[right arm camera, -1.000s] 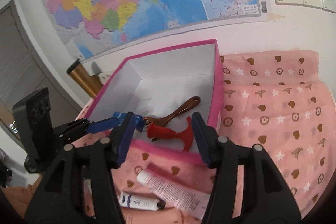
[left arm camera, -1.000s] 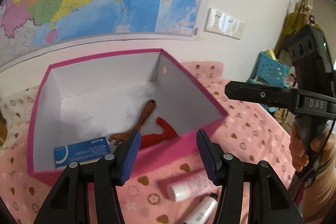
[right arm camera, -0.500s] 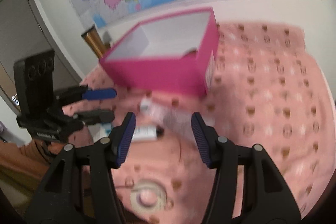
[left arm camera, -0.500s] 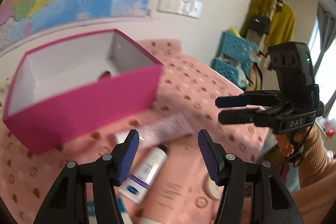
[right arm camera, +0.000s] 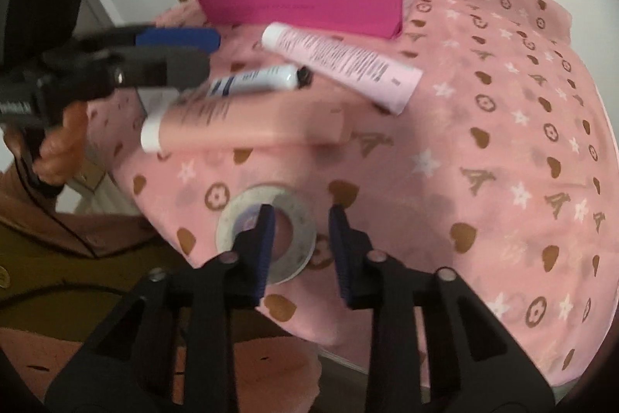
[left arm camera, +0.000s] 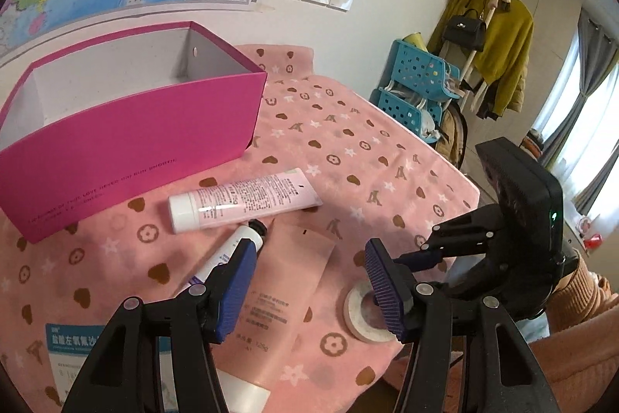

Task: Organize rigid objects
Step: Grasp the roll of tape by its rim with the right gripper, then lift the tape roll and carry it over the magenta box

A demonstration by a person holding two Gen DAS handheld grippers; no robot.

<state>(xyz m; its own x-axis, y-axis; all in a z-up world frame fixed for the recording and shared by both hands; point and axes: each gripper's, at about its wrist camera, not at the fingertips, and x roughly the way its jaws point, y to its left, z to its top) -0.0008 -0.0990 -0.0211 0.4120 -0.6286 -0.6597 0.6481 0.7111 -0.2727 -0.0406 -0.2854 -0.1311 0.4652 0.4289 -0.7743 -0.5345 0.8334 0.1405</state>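
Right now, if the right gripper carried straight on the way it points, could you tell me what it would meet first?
Most likely the tape roll: the right gripper is closing with one finger over the roll's hole and the other outside its rim. Depth is unclear, so contact isn't certain.

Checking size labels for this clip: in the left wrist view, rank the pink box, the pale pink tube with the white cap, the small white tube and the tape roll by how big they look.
1. pink box
2. pale pink tube
3. small white tube and tape roll: look alike, and gripper fingers partly hide both, so unranked.
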